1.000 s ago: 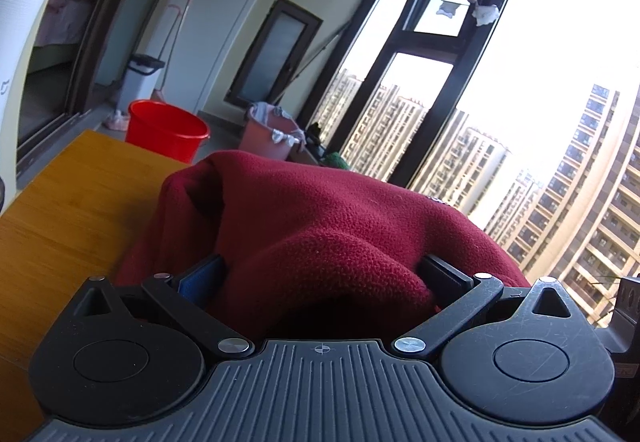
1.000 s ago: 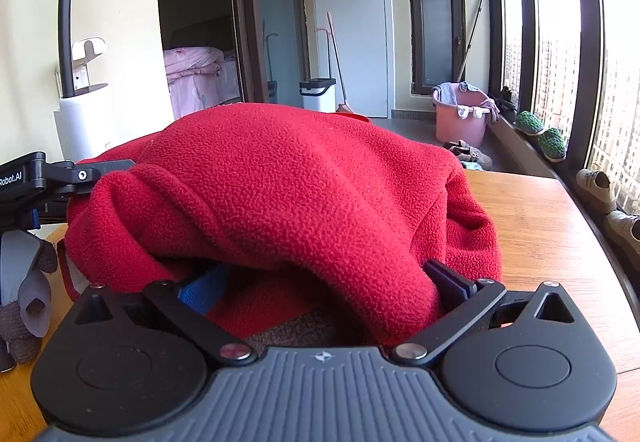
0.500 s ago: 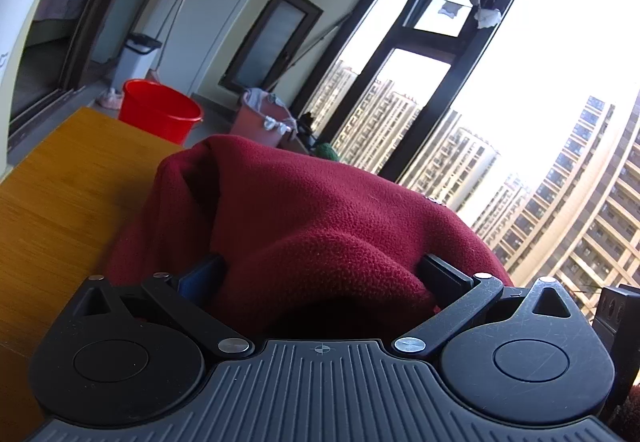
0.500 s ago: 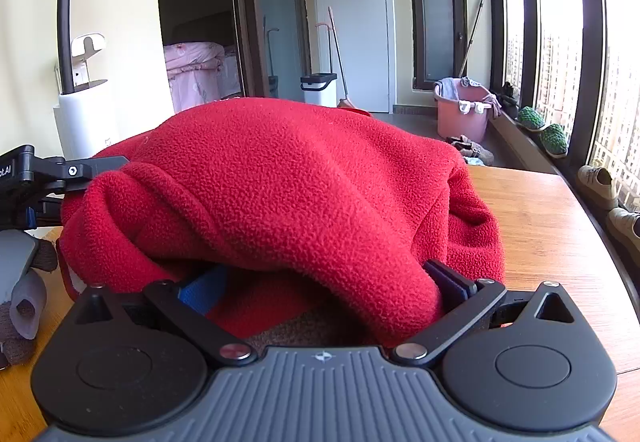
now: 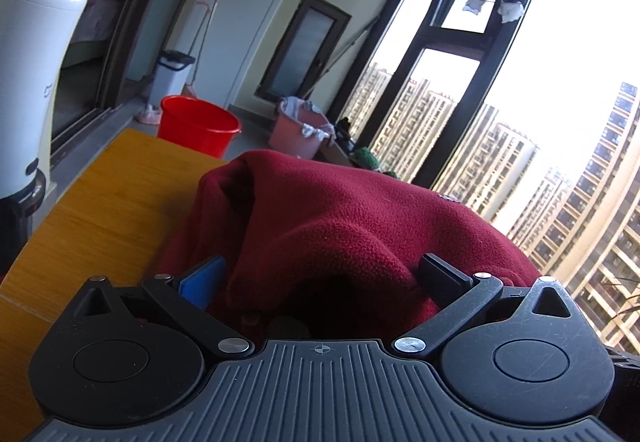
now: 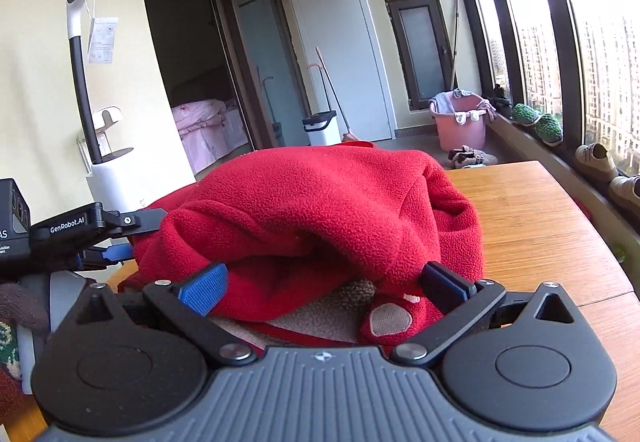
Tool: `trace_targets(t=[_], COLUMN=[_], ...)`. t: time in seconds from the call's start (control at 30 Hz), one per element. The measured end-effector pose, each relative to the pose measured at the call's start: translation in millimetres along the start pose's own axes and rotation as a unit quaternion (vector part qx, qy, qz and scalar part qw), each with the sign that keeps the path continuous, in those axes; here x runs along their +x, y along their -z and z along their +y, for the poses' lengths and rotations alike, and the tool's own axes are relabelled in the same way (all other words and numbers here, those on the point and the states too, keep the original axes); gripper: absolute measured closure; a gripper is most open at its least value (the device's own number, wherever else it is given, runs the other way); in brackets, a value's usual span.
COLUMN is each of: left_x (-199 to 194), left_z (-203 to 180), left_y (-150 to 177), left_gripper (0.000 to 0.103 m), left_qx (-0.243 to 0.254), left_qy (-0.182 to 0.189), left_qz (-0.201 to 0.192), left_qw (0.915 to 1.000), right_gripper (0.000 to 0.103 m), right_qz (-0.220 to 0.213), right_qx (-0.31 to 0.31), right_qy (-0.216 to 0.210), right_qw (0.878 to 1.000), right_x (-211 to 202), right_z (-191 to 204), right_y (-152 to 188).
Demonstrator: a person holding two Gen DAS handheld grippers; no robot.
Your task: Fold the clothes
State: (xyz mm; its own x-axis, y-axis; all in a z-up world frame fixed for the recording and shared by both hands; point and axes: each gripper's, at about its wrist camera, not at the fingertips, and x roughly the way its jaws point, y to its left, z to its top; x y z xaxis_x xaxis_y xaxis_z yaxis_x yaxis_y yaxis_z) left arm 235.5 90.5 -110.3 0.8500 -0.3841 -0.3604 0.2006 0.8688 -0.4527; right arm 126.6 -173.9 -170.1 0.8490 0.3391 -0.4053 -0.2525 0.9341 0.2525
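Left wrist view shows our left gripper (image 5: 320, 274) with its fingers (image 5: 204, 280) set wide apart and a thick bunch of the red fleece garment (image 5: 340, 226) filling the gap between them; the fabric drapes over both tips, so we cannot tell whether they are actually clamping it. The garment sits heaped on the wooden table (image 5: 100, 202), near its far edge. Beyond the table we see a red bucket (image 5: 198, 124) and a pink basket (image 5: 300, 128) on the floor, with tall windows to the right.

Right wrist view shows our right gripper (image 6: 324, 282) in much the same way: fingers (image 6: 204, 288) spread wide, the fleece mounded over and between them, its tan lining and a paw-shaped patch (image 6: 390, 318) showing underneath. Whether the pads press on the cloth is hidden by the folds. Our left gripper (image 6: 100, 238) appears at the left edge of this view, touching the garment's left side. A white upright cleaner (image 6: 92, 122) stands by the wall behind it.
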Motion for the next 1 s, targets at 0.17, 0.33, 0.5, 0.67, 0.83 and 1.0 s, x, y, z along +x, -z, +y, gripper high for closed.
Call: trace_targets(t=[0.17, 0.33, 0.5, 0.67, 0.83, 1.0], left_x=[1.2, -3.6, -3.1, -10.3, -14.3, -7.4], left_z=[8.1, 4.4, 4.1, 0.1, -13.4, -7.3], left_y=[9.6, 8.1, 7.1, 2.2, -3.9, 4.9], left_gripper=[0.0, 0.0, 0.0, 0.0, 0.0, 0.0], left_qx=[-0.032, -0.007, -0.008, 0.005, 0.094, 0.077], left_qy=[0.014, 0.004, 0.002, 0.012, -0.006, 0.005], left_qz=[-0.014, -0.021, -0.016, -0.016, 0.004, 0.027], left_qw=[0.9993, 0.9997, 0.9998, 0.9998, 0.9955, 0.9966], right_gripper=[0.0, 0.009, 0.008, 0.001, 0.0, 0.0], right_qz=[-0.009, -0.023, 0.004, 0.043, 0.005, 0.068], right_qx=[0.041, 0.11, 0.201, 0.242, 0.334, 0.319], right_qy=[0.003, -0.034, -0.098, -0.076, -0.133, -0.111], right_qw=[0.999, 0.993, 0.975, 0.966, 0.933, 0.939], right_x=[-0.8, -10.0, 2.6, 47.3, 45.5, 59.4], right_z=[-14.2, -27.3, -35.7, -37.7, -59.4, -56.0], right_y=[8.6, 2.1, -19.6, -30.3, -43.0, -35.7])
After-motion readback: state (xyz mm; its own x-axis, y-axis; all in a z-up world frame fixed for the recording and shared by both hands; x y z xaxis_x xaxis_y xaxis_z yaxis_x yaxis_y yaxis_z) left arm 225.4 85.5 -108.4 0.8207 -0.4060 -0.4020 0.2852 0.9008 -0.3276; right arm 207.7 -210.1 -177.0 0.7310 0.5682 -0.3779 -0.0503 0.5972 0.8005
